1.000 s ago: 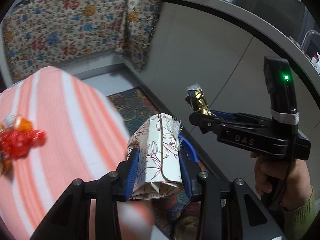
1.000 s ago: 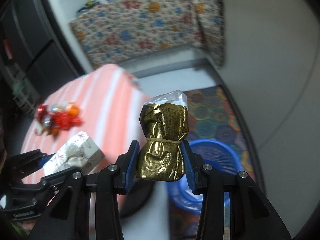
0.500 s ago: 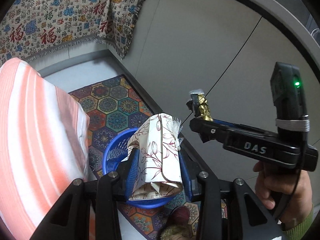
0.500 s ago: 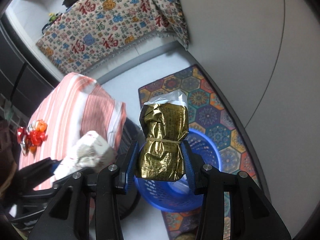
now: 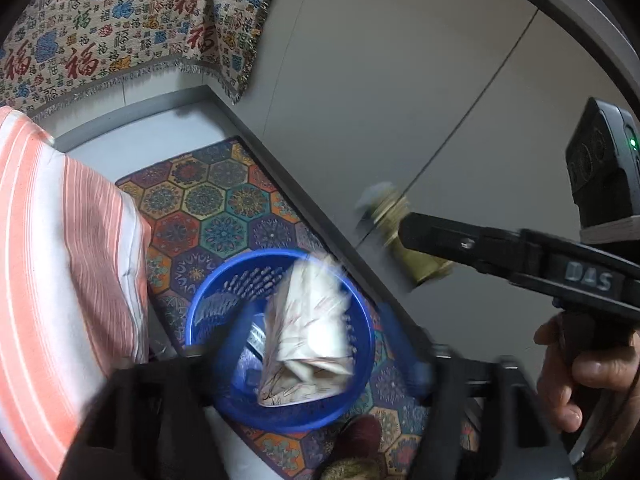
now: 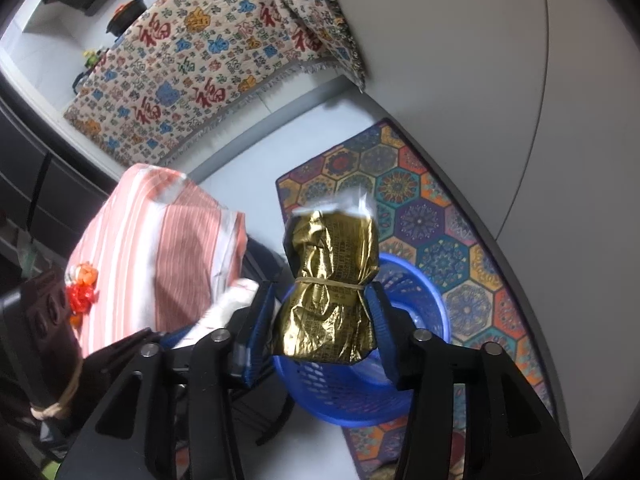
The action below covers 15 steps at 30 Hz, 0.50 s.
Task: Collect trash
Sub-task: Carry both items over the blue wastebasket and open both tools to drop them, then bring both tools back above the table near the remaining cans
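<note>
Left tool (image 5: 320,344), spread wide, grips nothing as the floral paper packet (image 5: 308,332) hangs over the blue basket (image 5: 200,320); right tool (image 6: 320,320) clamps the gold foil bag (image 6: 332,280) above it.

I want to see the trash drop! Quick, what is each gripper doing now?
Left gripper: open, the floral paper packet loose between its spread fingers, over the blue basket.
Right gripper: shut on the gold foil packet.
</note>
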Each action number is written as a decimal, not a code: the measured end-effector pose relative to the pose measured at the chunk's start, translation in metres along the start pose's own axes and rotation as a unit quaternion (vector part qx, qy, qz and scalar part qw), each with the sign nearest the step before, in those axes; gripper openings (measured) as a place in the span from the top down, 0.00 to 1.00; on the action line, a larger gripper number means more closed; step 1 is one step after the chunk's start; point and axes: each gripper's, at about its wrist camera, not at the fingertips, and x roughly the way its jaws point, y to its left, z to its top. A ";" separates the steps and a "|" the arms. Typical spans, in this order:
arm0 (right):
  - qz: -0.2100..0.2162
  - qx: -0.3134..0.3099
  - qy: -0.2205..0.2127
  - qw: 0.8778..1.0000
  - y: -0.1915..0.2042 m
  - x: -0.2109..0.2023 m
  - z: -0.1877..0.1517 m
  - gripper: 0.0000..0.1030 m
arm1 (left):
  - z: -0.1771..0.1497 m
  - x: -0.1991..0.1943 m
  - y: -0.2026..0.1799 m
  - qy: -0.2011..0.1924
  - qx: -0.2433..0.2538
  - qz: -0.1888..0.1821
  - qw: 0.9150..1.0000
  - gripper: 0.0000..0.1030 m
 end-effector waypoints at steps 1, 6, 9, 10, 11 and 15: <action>-0.002 0.006 -0.004 1.000 -0.002 -0.002 0.000 0.38 | 0.000 -0.001 0.001 -0.007 -0.002 0.002 1.000 0.29; -0.015 0.011 -0.027 0.999 -0.003 -0.014 0.001 0.32 | 0.000 -0.020 0.004 -0.028 -0.013 0.015 0.999 0.29; -0.032 -0.008 -0.037 0.999 0.007 -0.020 0.001 0.27 | -0.005 -0.047 0.000 -0.047 0.002 0.031 0.998 0.29; -0.041 -0.020 -0.043 0.998 0.014 -0.023 0.001 0.22 | -0.007 -0.057 0.000 -0.052 0.009 0.035 0.998 0.29; -0.048 -0.030 -0.048 0.997 0.020 -0.025 0.001 0.17 | -0.011 -0.069 -0.001 -0.058 0.019 0.043 0.997 0.29; -0.077 -0.083 -0.077 0.991 0.056 -0.037 -0.007 0.12 | -0.036 -0.117 0.003 -0.075 0.057 0.093 0.991 0.28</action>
